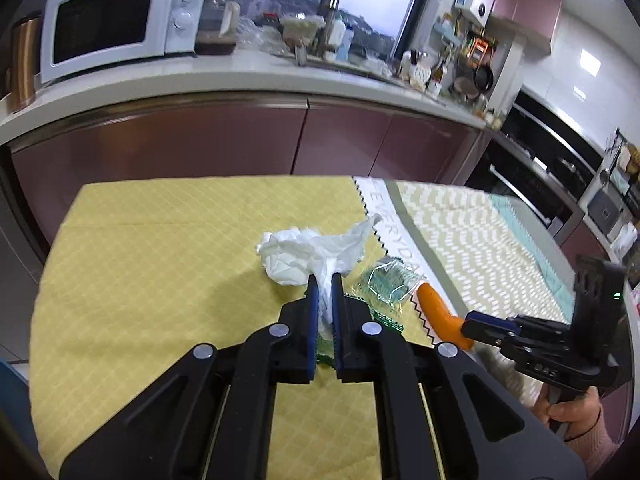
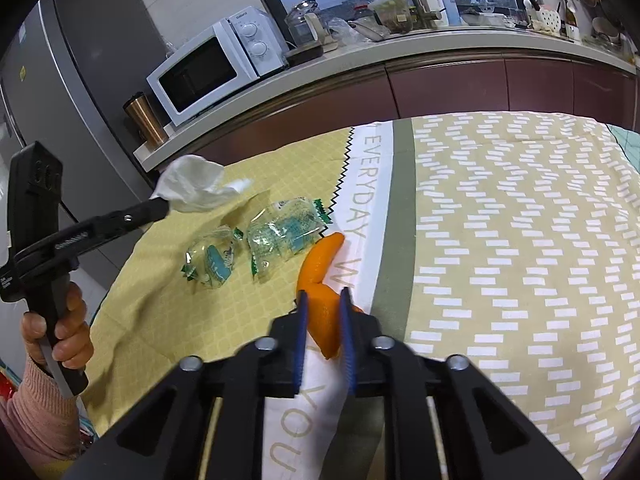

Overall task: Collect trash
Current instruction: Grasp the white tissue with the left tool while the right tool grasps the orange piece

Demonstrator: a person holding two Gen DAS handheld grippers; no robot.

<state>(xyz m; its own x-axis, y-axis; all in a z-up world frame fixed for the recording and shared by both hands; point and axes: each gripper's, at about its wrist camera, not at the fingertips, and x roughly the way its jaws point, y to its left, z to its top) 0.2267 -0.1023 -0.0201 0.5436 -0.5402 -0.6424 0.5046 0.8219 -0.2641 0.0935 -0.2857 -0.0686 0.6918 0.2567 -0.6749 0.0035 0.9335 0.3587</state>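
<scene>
My left gripper [image 1: 325, 280] is shut on a crumpled white tissue [image 1: 308, 254] and holds it above the yellow cloth; the tissue [image 2: 192, 186] also shows in the right wrist view at the left gripper's tip [image 2: 160, 205]. My right gripper [image 2: 325, 300] is shut on a curved orange peel [image 2: 322, 268], whose far end rests on the cloth; the peel [image 1: 438, 312] shows in the left wrist view, held by the right gripper [image 1: 466, 326]. Two clear green-printed plastic wrappers [image 2: 286, 236] [image 2: 212, 260] lie on the yellow cloth, one in the left wrist view [image 1: 390, 280].
The table has a yellow checked cloth [image 1: 160, 260] and a patterned cloth with "EVERYDAY" lettering [image 2: 520, 240]. Behind is a kitchen counter [image 1: 240, 76] with a white microwave [image 1: 120, 20], a copper tumbler [image 2: 146, 122] and clutter. A grey fridge [image 2: 72, 72] stands left.
</scene>
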